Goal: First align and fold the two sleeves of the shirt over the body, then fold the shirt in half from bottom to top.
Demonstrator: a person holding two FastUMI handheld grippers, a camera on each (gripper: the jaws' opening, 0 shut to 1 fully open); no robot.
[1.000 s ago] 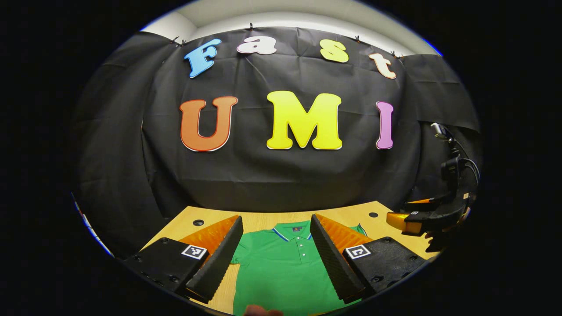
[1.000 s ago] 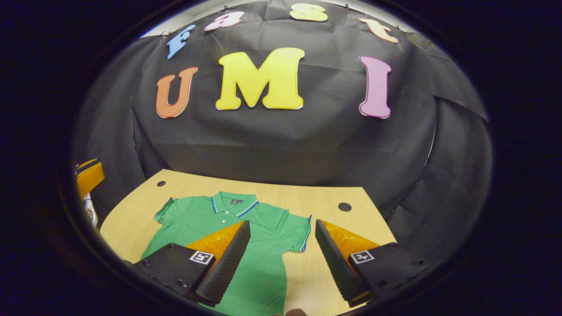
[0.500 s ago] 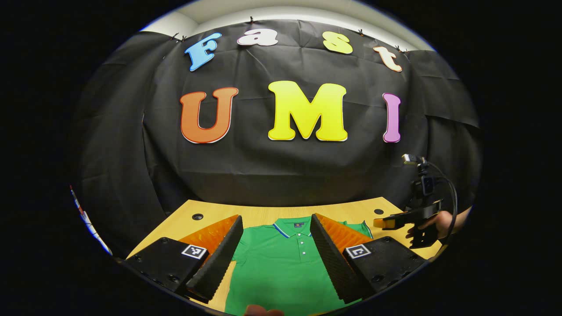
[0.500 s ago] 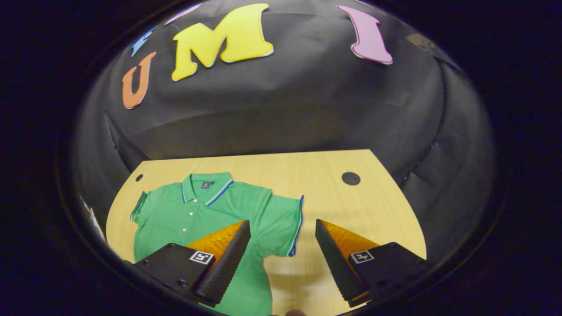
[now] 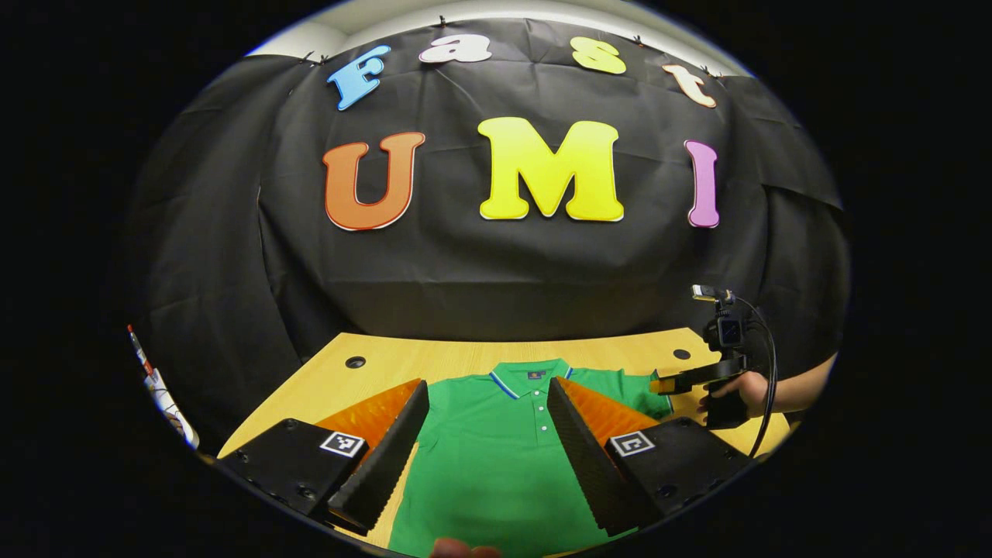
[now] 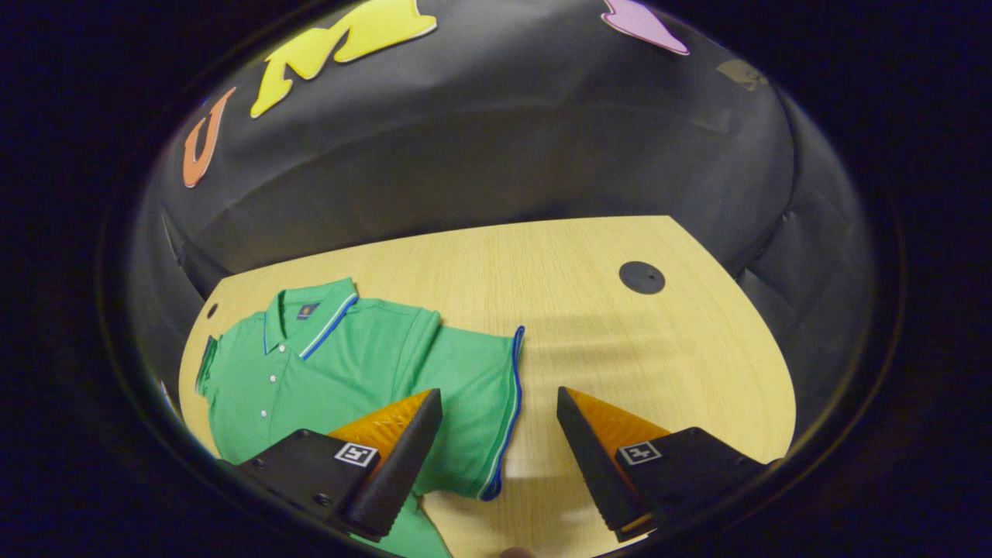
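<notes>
Green polo shirt [image 6: 341, 364] is lying flat on the wooden counter [image 6: 620, 349], collar away from the person. The right gripper [image 6: 496, 449] hangs with its jaws spread, the blue-trimmed sleeve [image 6: 480, 395] cuff right between and just ahead of its fingers. The left gripper [image 5: 484, 442] is spread too, hovering over the shirt's chest, nothing pinched. My worry: the right one could close on just the cuff edge, so the sleeve slips out or bunches mid-fold. It could also drag the whole shirt sideways, since nothing's pinning the body.

Each claw [image 5: 484, 422] has black bases [image 5: 298, 465] with square coded markers [image 5: 343, 444] and screws
</notes>
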